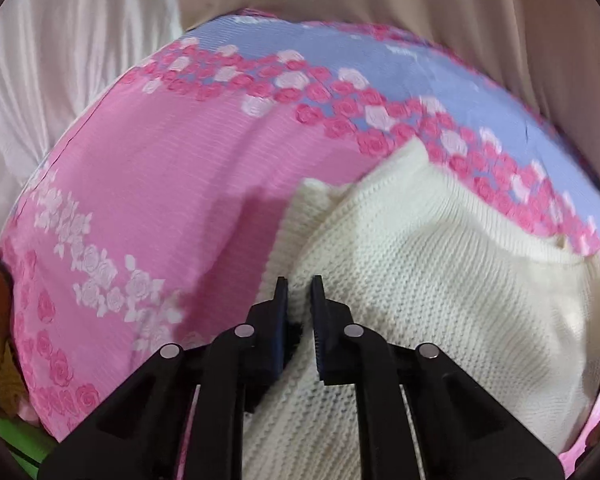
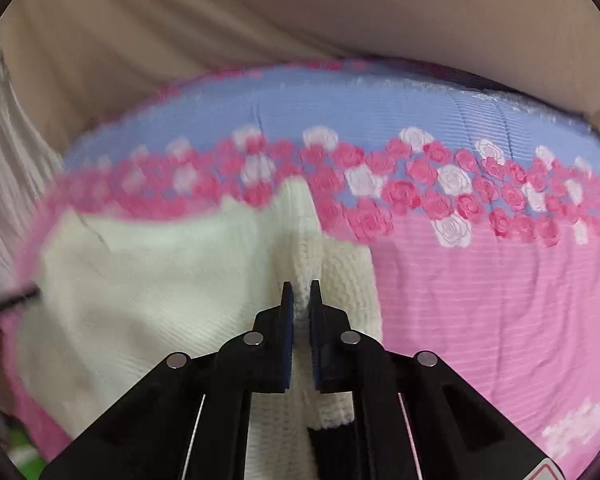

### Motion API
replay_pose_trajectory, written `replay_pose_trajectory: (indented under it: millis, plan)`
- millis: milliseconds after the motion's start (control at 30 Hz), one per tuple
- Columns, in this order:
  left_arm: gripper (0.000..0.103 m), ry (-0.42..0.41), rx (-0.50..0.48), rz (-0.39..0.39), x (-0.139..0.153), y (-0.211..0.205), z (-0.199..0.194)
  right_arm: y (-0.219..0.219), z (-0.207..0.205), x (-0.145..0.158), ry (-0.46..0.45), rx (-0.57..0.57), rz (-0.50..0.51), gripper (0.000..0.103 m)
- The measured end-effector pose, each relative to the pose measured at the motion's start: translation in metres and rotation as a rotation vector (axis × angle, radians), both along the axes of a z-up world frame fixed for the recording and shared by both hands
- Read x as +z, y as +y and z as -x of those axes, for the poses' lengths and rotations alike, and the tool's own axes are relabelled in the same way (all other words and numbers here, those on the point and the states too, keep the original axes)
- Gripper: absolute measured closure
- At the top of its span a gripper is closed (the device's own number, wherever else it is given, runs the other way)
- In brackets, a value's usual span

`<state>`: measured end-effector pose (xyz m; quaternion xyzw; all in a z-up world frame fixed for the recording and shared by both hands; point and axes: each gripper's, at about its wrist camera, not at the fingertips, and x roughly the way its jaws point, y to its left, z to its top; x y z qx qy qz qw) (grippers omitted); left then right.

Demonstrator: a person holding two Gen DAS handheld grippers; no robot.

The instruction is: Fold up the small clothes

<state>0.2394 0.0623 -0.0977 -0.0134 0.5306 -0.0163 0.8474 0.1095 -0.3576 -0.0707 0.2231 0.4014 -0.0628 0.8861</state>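
Left wrist view showed the knit (image 1: 440,272) lying on the bedspread (image 1: 140,184), still bunched, with no tidy fold to be seen. The left gripper (image 1: 299,292) pinched a ridge of it. The right gripper (image 2: 301,296) likewise clamped a raised pleat of the knit (image 2: 148,280). Folding looked barely begun; most of it remained.

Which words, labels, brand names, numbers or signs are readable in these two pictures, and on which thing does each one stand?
None can be read.
A red-edged sticker on the right gripper body is cut off at the frame's bottom edge; no text shows.
The cream knitted garment, the rose-patterned bedsheet and the left gripper carry no writing, only woven and printed patterns.
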Motion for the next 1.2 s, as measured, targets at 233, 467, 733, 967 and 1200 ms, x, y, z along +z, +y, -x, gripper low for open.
replay_pose_trajectory:
  millis: [233,467,733,967,1200]
  plan:
    - [0.087,0.033,0.043,0.024,-0.016,0.012,-0.012,-0.041,0.01,-0.046,0.118,-0.136,-0.107,0.082]
    - [0.056,0.045,0.086,0.193,0.0,0.056,0.053,-0.009,0.114,-0.024,0.061,-0.168,-0.189,0.037]
    - [0.044,0.187,0.315,0.406,-0.046,0.087,0.125,0.014,0.171,-0.086,0.078,-0.228,-0.47,0.027]
    - [0.055,0.144,0.293,0.42,-0.044,0.053,0.093,0.022,0.12,-0.084,0.035,-0.213,-0.491,0.051]
    - [0.089,0.164,0.168,0.48,0.003,0.051,0.114,-0.002,0.157,-0.016,-0.019,-0.176,-0.388,0.09]
